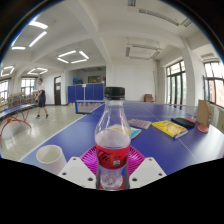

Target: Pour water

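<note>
Jaws closed on an upright bottle [112, 140], white cup [50, 158] just beside, above the blue desk [190, 145].

a large sports hall: blue table-tennis tables [88, 92] on an open floor, ceiling light panels [72, 56], tall windows [176, 82].

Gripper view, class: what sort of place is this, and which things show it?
Probably a sports hall or activity room: blue table-tennis tables, ceiling light panels, large windows. The claw grips a bottle.
</note>
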### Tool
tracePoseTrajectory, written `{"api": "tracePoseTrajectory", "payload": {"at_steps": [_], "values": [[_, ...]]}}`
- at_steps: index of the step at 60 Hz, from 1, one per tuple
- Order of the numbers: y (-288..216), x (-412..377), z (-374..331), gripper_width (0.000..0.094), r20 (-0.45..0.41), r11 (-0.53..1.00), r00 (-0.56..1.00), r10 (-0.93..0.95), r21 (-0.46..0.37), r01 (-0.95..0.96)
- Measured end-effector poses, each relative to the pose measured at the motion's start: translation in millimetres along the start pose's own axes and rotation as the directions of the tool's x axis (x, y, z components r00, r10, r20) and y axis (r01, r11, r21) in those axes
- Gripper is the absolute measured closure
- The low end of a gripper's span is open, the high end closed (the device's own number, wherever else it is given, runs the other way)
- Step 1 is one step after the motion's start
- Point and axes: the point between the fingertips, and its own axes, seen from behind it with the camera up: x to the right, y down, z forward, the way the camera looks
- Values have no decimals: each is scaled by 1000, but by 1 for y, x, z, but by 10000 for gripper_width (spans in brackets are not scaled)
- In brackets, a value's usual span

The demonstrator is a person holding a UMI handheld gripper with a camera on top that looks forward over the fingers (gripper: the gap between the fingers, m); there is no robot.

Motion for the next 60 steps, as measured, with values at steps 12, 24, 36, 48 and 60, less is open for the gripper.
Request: {"api": "tracePoseTrajectory", "payload": {"at_steps": [12, 24, 36, 48, 60], "values": [[4, -4, -2, 455, -3, 1000, 1000, 7, -16, -7], [6, 5, -39, 105, -43, 987, 999, 11, -157, -18], [-9, -4, -158, 88, -111, 973, 992, -57, -230, 30], [-13, -31, -277, 80, -159, 959, 987, -24, -282, -22], [-15, -52, -343, 84, -177, 960, 983, -39, -279, -12]]}}
